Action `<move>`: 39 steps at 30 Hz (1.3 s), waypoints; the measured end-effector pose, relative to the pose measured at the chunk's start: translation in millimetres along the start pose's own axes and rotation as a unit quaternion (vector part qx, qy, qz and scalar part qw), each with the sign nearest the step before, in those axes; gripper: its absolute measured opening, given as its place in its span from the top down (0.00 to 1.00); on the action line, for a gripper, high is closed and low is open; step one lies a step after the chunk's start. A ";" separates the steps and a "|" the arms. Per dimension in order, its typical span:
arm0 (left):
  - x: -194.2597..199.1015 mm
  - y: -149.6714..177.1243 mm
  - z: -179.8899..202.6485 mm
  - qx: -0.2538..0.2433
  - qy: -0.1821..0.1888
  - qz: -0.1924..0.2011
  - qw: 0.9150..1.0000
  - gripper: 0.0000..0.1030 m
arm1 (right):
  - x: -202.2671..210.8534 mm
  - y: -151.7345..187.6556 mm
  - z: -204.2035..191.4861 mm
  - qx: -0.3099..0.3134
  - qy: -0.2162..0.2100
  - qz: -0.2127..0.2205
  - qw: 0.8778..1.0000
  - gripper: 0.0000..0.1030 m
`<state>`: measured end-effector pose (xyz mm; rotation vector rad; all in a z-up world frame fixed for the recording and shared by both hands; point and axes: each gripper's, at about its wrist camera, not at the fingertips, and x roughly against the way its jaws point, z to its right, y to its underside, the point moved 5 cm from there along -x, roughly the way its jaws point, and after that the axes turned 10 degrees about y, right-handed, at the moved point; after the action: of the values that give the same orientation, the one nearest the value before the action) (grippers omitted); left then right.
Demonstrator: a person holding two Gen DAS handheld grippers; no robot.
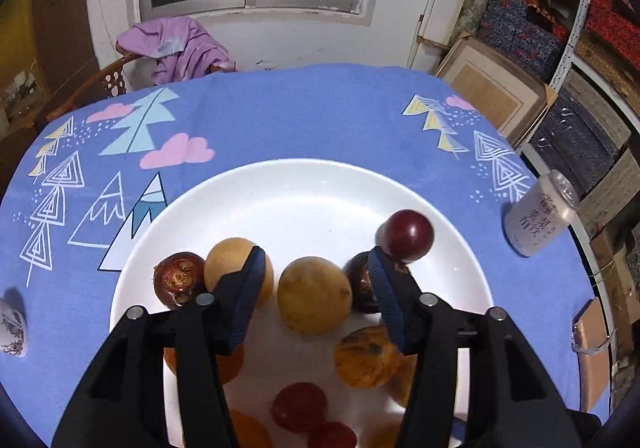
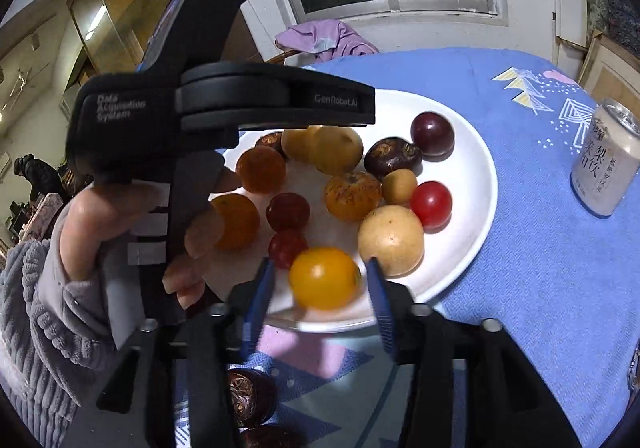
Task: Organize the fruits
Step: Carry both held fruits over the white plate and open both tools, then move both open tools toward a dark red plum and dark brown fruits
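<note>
A white plate [image 1: 304, 188] on the blue tablecloth holds several fruits. My left gripper [image 1: 316, 256] hovers open above the plate, over a tan round fruit [image 1: 314, 300], and holds nothing. A dark plum [image 1: 408, 234] lies beyond its right finger. In the right wrist view the plate [image 2: 476, 184] shows the same fruits. My right gripper [image 2: 322, 268] is open at the plate's near rim, its fingers either side of a yellow tomato [image 2: 324, 278] with gaps on both sides. The left gripper's body [image 2: 224, 104] and the hand fill the left.
A drink can [image 2: 604, 164] stands right of the plate; it also shows in the left wrist view [image 1: 540, 214]. A dark patterned fruit [image 2: 250, 396] lies on the cloth under my right gripper. A chair with purple cloth [image 1: 176, 48] is behind the table. Boxes and shelves stand at right.
</note>
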<state>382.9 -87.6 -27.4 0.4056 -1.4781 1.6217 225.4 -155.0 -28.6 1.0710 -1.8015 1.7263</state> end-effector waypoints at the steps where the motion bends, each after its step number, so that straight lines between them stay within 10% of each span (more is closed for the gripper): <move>1: 3.1 -0.4 2.1 -0.005 0.000 0.003 1.000 0.48 | 3.0 -1.4 1.2 -0.002 -0.001 0.005 1.000 0.49; 9: 82.9 20.6 -15.4 0.000 -0.030 0.059 0.998 0.31 | 39.8 -8.2 17.8 -0.037 -0.014 0.041 0.998 0.40; 16: 135.4 101.8 -34.2 -0.009 -0.082 0.077 0.994 0.21 | 57.4 3.4 41.5 -0.111 -0.028 0.045 0.992 0.33; 22: 133.4 151.6 -37.1 0.007 -0.063 0.066 0.996 0.21 | 64.9 29.6 58.9 -0.153 -0.028 0.038 0.987 0.30; 39: 92.2 165.8 -21.8 -0.034 -0.072 0.016 0.997 0.20 | 56.3 36.5 75.7 -0.191 -0.042 0.015 0.981 0.26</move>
<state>210.5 -16.9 -69.7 0.4720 -1.6505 1.5899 178.5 -244.3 -20.1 0.9676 -2.1004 1.2904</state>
